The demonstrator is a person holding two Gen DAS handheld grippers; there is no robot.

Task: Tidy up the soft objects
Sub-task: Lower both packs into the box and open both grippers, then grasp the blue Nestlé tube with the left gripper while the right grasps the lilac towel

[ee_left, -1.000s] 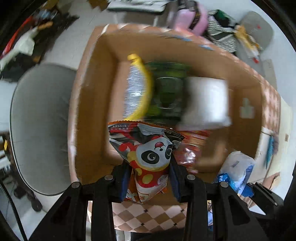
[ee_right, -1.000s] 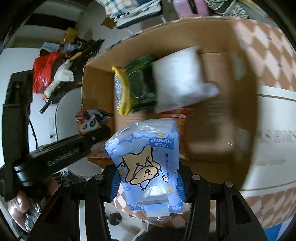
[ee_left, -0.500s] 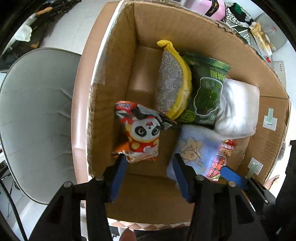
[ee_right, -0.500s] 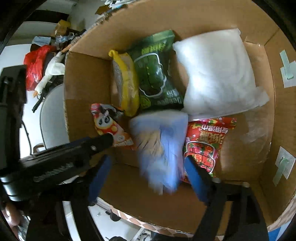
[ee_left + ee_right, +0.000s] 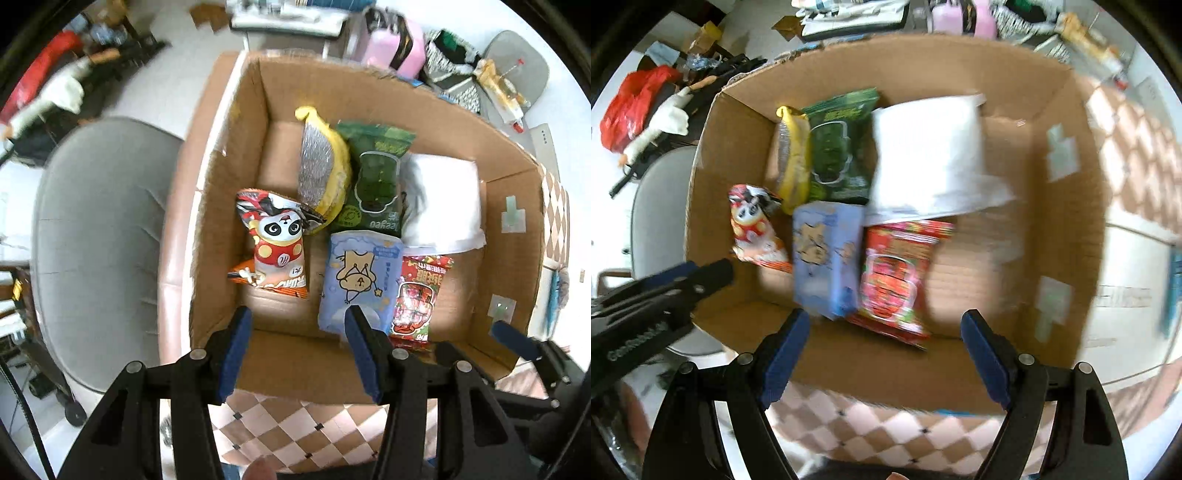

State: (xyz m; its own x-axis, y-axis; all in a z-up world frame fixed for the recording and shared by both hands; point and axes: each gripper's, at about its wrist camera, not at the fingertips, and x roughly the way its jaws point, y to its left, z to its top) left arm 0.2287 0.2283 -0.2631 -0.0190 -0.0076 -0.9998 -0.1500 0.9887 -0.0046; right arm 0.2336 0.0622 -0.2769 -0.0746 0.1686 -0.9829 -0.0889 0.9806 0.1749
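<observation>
An open cardboard box holds several soft packs. The panda snack bag lies at its left. The blue bear tissue pack lies beside it. A yellow scrubber pack, a green pack, a white pillow pack and a red snack bag fill the rest. My left gripper is open and empty above the box's near wall. My right gripper is open and empty above the near wall.
The box stands on a checkered cloth. A grey chair is at the left. Clutter lies on the floor beyond, with a pink case and a red bag. The left gripper's arm shows in the right wrist view.
Both grippers opened and dropped their packs into the box: the panda bag from the left, the blue tissue pack from the right. Both grippers have since pulled back toward the near wall.
</observation>
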